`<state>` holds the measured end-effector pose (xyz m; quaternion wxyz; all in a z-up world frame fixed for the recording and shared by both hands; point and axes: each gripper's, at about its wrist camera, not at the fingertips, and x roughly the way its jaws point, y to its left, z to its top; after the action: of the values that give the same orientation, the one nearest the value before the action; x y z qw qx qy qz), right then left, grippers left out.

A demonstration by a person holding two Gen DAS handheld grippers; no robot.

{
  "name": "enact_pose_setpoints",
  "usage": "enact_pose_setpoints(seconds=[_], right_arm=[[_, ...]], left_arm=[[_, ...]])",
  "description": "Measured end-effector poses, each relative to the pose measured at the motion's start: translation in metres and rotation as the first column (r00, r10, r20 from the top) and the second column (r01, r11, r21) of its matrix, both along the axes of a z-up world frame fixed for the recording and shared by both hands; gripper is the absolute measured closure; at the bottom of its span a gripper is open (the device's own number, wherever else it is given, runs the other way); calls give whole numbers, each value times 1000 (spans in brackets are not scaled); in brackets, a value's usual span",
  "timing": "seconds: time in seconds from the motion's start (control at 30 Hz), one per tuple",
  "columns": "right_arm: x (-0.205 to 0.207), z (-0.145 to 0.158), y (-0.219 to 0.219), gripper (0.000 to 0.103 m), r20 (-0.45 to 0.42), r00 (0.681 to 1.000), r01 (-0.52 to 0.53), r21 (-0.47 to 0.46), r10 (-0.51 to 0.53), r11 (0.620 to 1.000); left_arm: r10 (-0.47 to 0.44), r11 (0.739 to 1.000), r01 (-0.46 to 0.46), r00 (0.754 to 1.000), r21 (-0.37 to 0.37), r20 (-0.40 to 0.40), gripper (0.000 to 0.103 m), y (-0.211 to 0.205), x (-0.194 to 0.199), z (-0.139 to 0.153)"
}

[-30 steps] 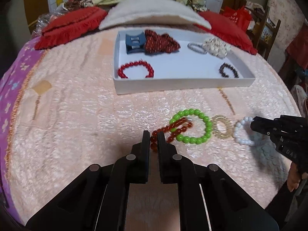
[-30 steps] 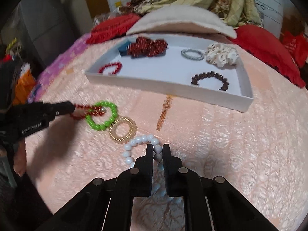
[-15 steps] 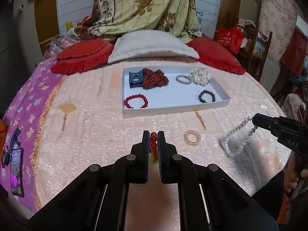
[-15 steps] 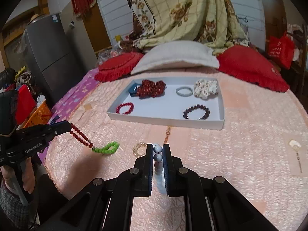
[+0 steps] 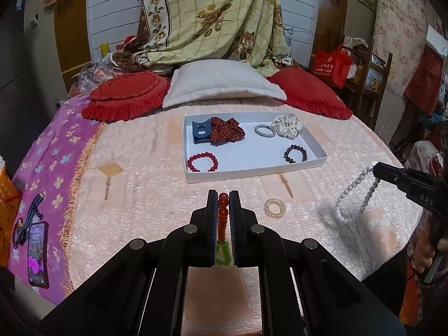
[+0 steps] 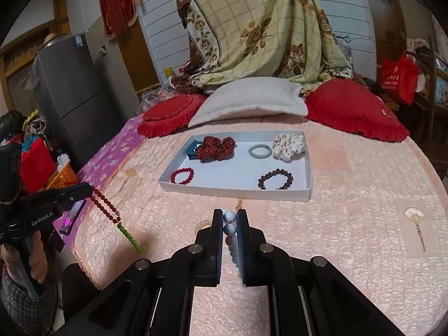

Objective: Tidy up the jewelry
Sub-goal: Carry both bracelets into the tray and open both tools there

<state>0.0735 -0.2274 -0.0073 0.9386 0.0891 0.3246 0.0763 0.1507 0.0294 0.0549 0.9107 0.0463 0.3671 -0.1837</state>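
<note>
In the left wrist view my left gripper [image 5: 223,196] is shut on a red-orange bead bracelet [image 5: 223,212], and a green bead bracelet [image 5: 222,253] dangles tangled below it. My right gripper [image 6: 230,214] is shut on a white bead bracelet [image 6: 230,225], which hangs clear of the bed [image 5: 353,196]. The right wrist view shows the left gripper [image 6: 88,189] at far left with red beads [image 6: 105,207] and green beads [image 6: 130,238] trailing down to the bedcover. A gold coil ring [image 5: 275,208] lies on the bed. Beyond it is the white tray [image 5: 252,173] of jewelry.
The tray holds a blue hair claw [image 5: 201,131], a red scrunchie [image 5: 226,133], a grey hair tie [image 5: 264,130], a white scrunchie [image 5: 287,124], a red bracelet [image 5: 202,162] and a dark bracelet [image 5: 295,153]. Pillows [image 5: 221,85] line the far side. A phone [image 5: 36,254] lies at the left bed edge.
Both grippers have risen from the bedcover with their bracelets. The green bracelet came up hooked on the red one. The gold ring stayed on the bed.
</note>
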Motion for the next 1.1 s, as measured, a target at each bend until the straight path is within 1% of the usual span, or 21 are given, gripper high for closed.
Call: enact_pose_setpoints(seconds=[0.27,0.3,0.33,0.37,0.4,0.47,0.5,0.53,0.57,0.63,0.7,0.77,0.83,0.9,0.97,1.1], right_arm=[[3,0,-7,94,-3,1000,9,6,-9,1000],[4,-3,-7,94,-8,1000,9,10,-9,1000],[4,-5,-7,94,-14,1000,10,9,-10,1000],[5,-7,-6,94,-20,1000,11,9,-11,1000],[5,-9,-5,94,-25,1000,10,8,-9,1000],[2,-12,-3,94,-26,1000,4,5,-4,1000],[2,-13,-2,94,-29,1000,2,0,-2,1000],[2,-14,-2,94,-33,999,1,-3,-1,1000],[2,-14,-2,94,-35,999,0,-3,0,1000],[2,-13,-3,94,-30,1000,0,5,0,1000],[1,-12,-4,94,-28,1000,-1,13,1,1000],[1,-12,-5,94,-28,1000,-1,16,1,1000],[3,-9,-5,94,-25,1000,0,15,0,1000],[2,-5,-6,94,-16,1000,5,8,-4,1000],[1,3,-8,94,-2,1000,8,-2,-8,1000],[6,14,-12,94,17,1000,15,-31,-15,999]], left_arm=[[-7,1000,6,1000,-27,-2,97,2,6,9],[-3,1000,3,1000,-21,3,97,1,7,8],[14,1000,-14,1000,14,-9,97,-1,12,2],[38,998,-35,998,61,-48,97,-3,19,-7],[36,997,-32,997,65,-66,97,-4,19,-10],[18,999,-16,999,44,-46,97,-5,13,-5],[7,999,-4,998,51,-60,97,-7,12,-3],[-9,999,12,997,42,-70,97,-8,11,2],[-27,999,29,998,22,-60,97,-8,8,12],[-59,998,59,998,-16,4,97,-7,-2,45],[-85,996,88,994,-33,66,97,-8,-13,73],[-113,993,115,988,-12,108,96,-15,-24,93],[-140,990,138,983,22,122,96,-24,-29,102],[-143,989,139,983,47,114,96,-29,-27,100],[-136,989,130,986,69,96,96,-33,-20,93],[-113,991,110,993,73,35,96,-36,1,72]])
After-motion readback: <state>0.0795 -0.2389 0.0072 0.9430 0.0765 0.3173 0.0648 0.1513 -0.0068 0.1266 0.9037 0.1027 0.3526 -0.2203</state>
